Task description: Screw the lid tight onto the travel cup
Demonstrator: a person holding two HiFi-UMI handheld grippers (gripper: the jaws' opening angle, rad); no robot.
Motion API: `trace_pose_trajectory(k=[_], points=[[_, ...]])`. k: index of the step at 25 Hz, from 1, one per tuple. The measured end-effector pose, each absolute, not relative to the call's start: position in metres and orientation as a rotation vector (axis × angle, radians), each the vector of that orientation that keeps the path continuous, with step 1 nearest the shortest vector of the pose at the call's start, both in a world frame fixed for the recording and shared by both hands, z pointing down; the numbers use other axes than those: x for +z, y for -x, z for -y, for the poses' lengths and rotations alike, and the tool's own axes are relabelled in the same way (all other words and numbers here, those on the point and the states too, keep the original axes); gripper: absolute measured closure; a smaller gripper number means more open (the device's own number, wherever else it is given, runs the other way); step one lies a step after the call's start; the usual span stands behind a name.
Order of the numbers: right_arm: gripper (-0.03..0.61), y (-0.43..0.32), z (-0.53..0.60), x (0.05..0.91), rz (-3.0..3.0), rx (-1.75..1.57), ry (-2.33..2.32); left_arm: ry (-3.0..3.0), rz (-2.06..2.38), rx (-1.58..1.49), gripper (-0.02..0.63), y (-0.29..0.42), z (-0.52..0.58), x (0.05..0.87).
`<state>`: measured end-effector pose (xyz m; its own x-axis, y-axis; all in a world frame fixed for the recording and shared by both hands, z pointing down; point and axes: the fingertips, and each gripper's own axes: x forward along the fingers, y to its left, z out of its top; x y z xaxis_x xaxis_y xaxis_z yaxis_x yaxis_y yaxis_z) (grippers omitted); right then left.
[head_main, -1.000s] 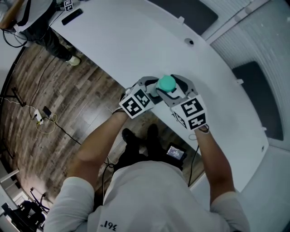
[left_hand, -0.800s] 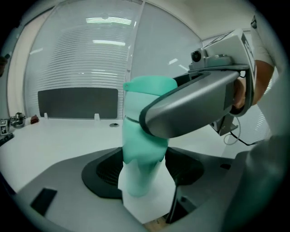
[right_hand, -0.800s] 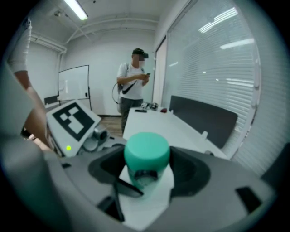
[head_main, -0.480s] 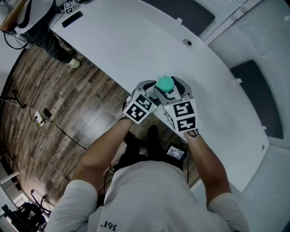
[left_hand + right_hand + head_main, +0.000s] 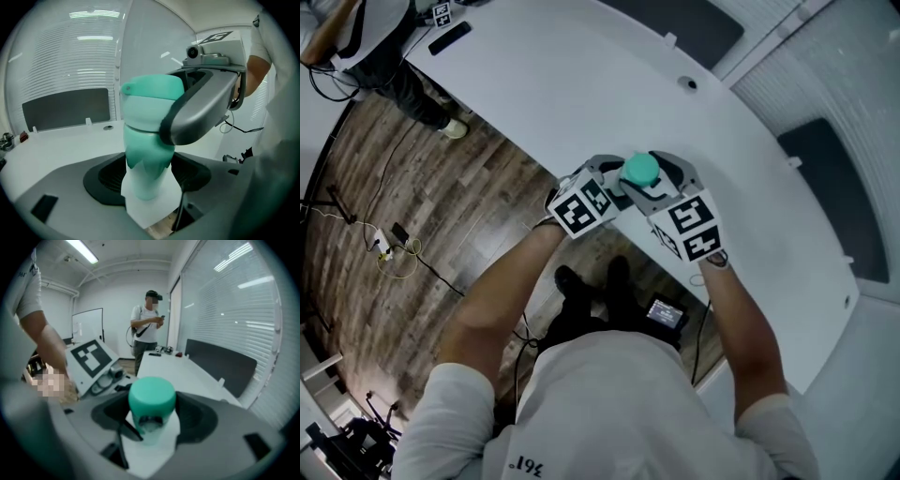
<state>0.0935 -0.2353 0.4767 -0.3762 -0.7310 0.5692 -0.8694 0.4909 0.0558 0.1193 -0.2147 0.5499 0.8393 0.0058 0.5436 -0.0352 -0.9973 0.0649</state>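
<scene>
1. White curved counter [image 5: 581,84] running across a room with a wood-plank floor [image 5: 412,206]; slatted blinds [image 5: 234,301] along one wall.
2. Teal travel cup [image 5: 145,159] upright close to the counter's near edge, between both tools. Cannot tell whether its base touches the counter.
3. Teal lid [image 5: 640,170] seated on top of the cup, round and flat-topped, with a small tab jutting from its rim in the left gripper view.
4. Clamped on the cup's body just below the lid: the left tool [image 5: 611,185], one jaw against either side and its marker cube turned toward the person.
5. Clamped on the lid from the opposite side: the right tool [image 5: 660,187], jaws tight against the lid's round wall. One of its grey jaws wrapped across the lid's right side in the left gripper view.
6. Both tools angled inward and almost touching at the cup, with bare forearms behind them.
7. Farther along the counter, well apart from the cup: a flat black device [image 5: 450,36] and a round grommet [image 5: 689,86].
8. Dark panel [image 5: 65,110] standing upright at the counter's far edge, below the blinds.
9. Standing person [image 5: 149,329] in a white shirt beyond the counter's end in the right gripper view, with a small item held up in one hand.
</scene>
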Motion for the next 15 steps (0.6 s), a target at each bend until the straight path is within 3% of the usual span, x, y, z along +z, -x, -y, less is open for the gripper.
trace_pose_trajectory(k=[10,15], points=[[0.264,-0.0975,0.2357,0.4755,2.073,0.369,-1.536,-2.807,0.403,0.742,0.314,-0.1129,0.2171,0.5516],[0.264,-0.0953,0.2341,0.4765,2.103,0.365,-1.487,-2.833,0.317,0.766,0.314,-0.1101,0.2147,0.5524]])
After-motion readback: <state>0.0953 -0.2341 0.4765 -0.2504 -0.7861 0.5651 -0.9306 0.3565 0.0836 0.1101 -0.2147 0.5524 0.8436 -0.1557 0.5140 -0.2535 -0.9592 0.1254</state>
